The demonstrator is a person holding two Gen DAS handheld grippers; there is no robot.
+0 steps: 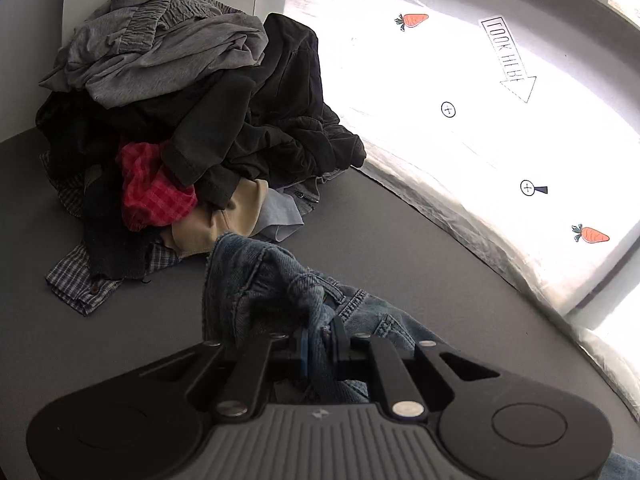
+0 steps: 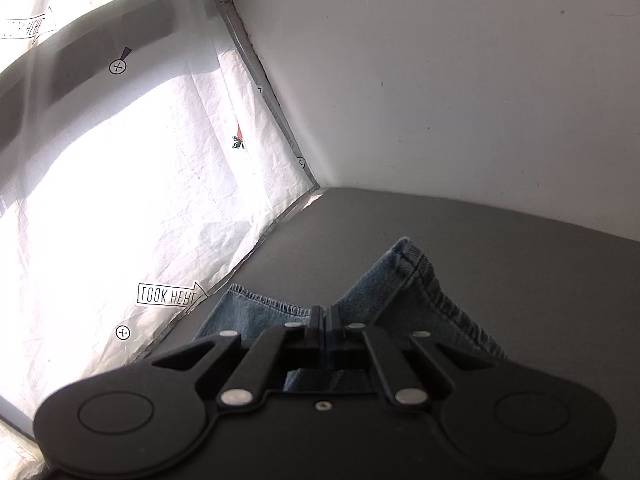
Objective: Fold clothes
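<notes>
Jeans (image 1: pixel 256 280) nearest; laundry pile (image 1: pixel 180 120) left-view only

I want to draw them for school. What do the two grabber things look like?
Both are black. The left gripper has a wide rounded body with a grey ribbed plate bearing a small logo, two slanted black bars joined by silver rivets, round discs at each side, and a blue pad on one finger. The right gripper looks alike, but its plate is plain black with one small screw.

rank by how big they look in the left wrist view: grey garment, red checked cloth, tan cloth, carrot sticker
1. grey garment
2. red checked cloth
3. tan cloth, partly buried, so its true size is unsure
4. carrot sticker
</notes>
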